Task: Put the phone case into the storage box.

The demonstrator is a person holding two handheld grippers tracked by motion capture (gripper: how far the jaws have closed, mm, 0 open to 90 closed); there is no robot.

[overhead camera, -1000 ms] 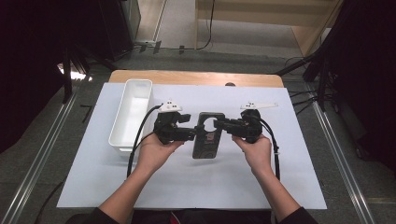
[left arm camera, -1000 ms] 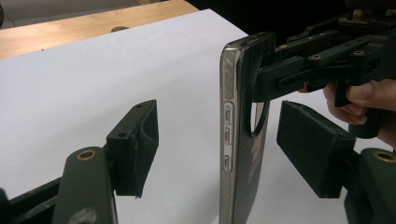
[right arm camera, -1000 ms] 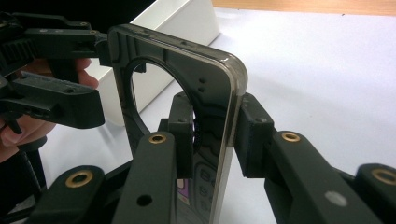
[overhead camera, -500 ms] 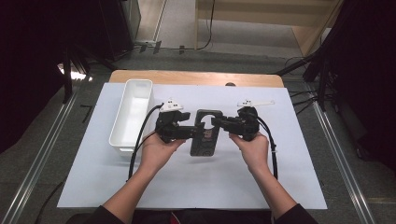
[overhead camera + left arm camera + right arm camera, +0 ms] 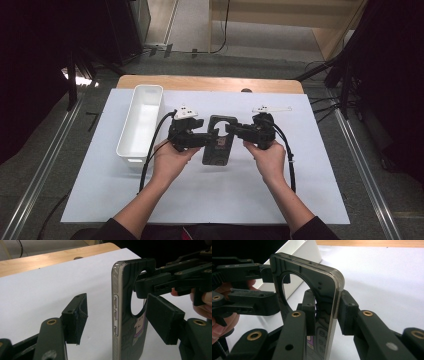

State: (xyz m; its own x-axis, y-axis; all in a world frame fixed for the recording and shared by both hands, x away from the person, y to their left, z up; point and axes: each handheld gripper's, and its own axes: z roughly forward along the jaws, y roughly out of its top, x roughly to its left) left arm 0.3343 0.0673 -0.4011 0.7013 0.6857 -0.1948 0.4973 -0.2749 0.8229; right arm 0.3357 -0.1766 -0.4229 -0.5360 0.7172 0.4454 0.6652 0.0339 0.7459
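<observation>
A dark phone case [image 5: 218,142] with a large round camera hole is held on edge above the white sheet, between both hands. My right gripper [image 5: 239,131] is shut on it: in the right gripper view its two pads [image 5: 328,311] clamp the case [image 5: 317,275] from both sides. My left gripper [image 5: 196,136] is open. In the left gripper view the case [image 5: 127,277] stands between the jaws [image 5: 120,316], with a wide gap to one pad and the other pad close behind the case's back. The right gripper [image 5: 175,277] reaches in from the far side.
A long white tray [image 5: 142,120] lies just left of the left hand. A small white object [image 5: 272,108] lies on the sheet behind the right gripper. The white sheet [image 5: 200,200] covers a wooden table [image 5: 210,82]. Cables trail from both grippers.
Both hands and the case have drifted slightly left. The right gripper has closed in on the upper part of the case.
</observation>
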